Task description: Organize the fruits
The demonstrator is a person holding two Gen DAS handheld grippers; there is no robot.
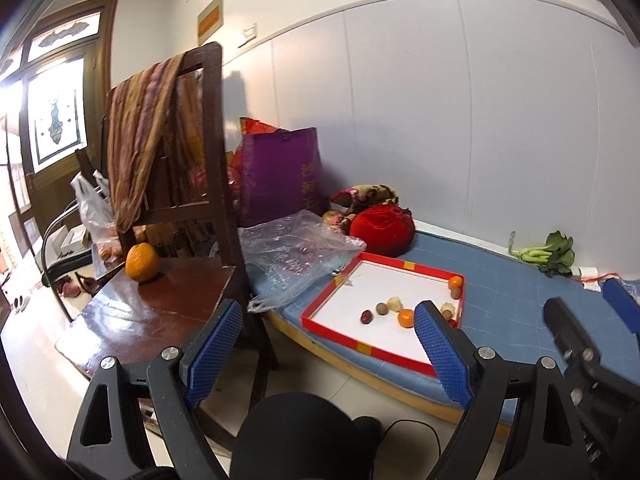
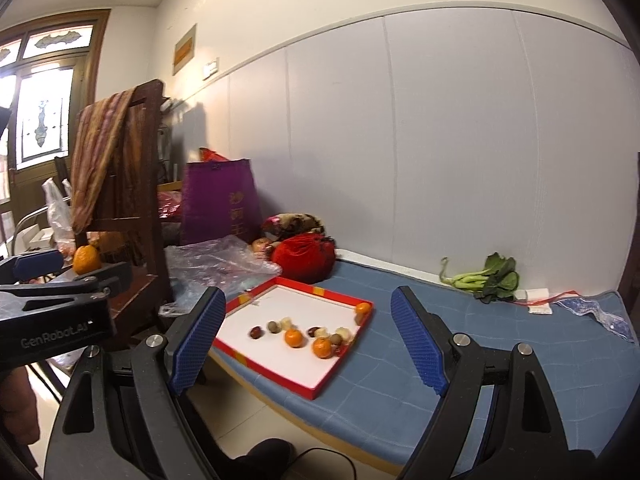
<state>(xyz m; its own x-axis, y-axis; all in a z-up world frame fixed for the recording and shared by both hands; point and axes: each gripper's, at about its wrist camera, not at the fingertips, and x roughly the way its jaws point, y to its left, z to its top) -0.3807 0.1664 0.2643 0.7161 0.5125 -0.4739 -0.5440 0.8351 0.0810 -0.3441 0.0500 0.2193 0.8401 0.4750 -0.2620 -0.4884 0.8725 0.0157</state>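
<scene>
Both grippers, left [image 1: 328, 344] and right [image 2: 308, 344], spread wide, holding nothing. Small fruits loose in red tray [image 2: 280, 378] on blue mat [image 2: 440, 360]; one orange [image 1: 142, 262] apart on chair [image 1: 168, 304]. Probably light, round, prone to roll; best pinched gently across the middle

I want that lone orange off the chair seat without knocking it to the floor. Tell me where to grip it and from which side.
Grip the orange across its widest middle, coming from above with the left gripper, whose jaws are open. It sits unsupported on the flat, glossy chair seat, so a sideways push would probably roll it. The chair back stands close beside it, leaving the top freest.
</scene>
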